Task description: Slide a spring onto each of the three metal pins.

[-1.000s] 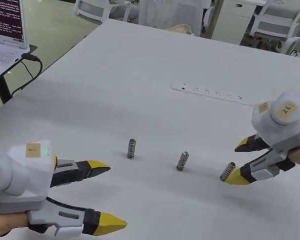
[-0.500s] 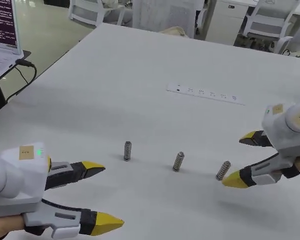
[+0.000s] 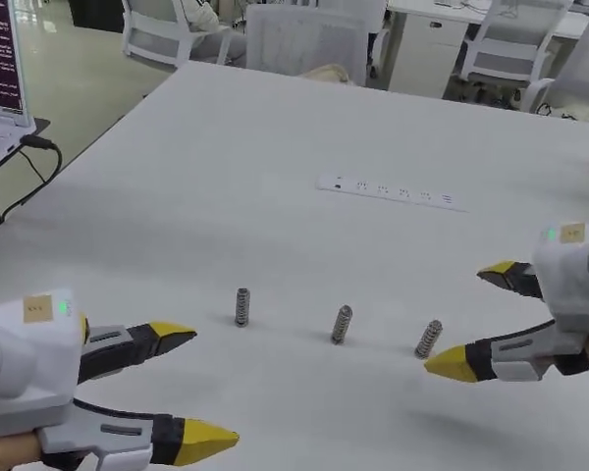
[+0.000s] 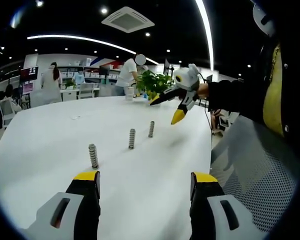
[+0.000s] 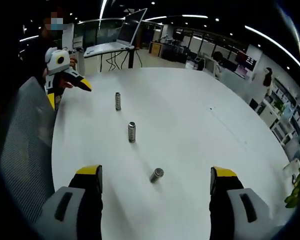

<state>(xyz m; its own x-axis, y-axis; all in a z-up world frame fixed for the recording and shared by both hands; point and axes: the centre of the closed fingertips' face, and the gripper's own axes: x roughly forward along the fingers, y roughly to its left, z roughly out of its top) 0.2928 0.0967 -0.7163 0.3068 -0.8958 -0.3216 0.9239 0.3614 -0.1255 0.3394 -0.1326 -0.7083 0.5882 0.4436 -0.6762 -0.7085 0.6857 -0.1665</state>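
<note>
Three small metal springs stand upright in a row on the white table [image 3: 275, 157]: a left spring [image 3: 242, 306], a middle spring [image 3: 342, 324] and a right spring [image 3: 428, 339]. My right gripper [image 3: 461, 319] is open and hovers just right of the right spring, with nothing between its fingers. In the right gripper view that spring [image 5: 156, 175] lies between the jaws, a little ahead, with the others [image 5: 131, 132] [image 5: 117, 101] beyond. My left gripper [image 3: 201, 386] is open and empty near the front left, short of the left spring [image 4: 93, 155].
A white power strip [image 3: 391, 191] lies across the table behind the springs. A laptop [image 3: 0, 69] with a cable sits on a stand at the far left. Office chairs [image 3: 304, 39] line the far edge. A mesh chair [image 4: 255, 170] is close behind me.
The head camera has tilted, shifting the whole scene. My right gripper has drawn back a little from the right spring and its jaws stand wider apart. The springs have not moved.
</note>
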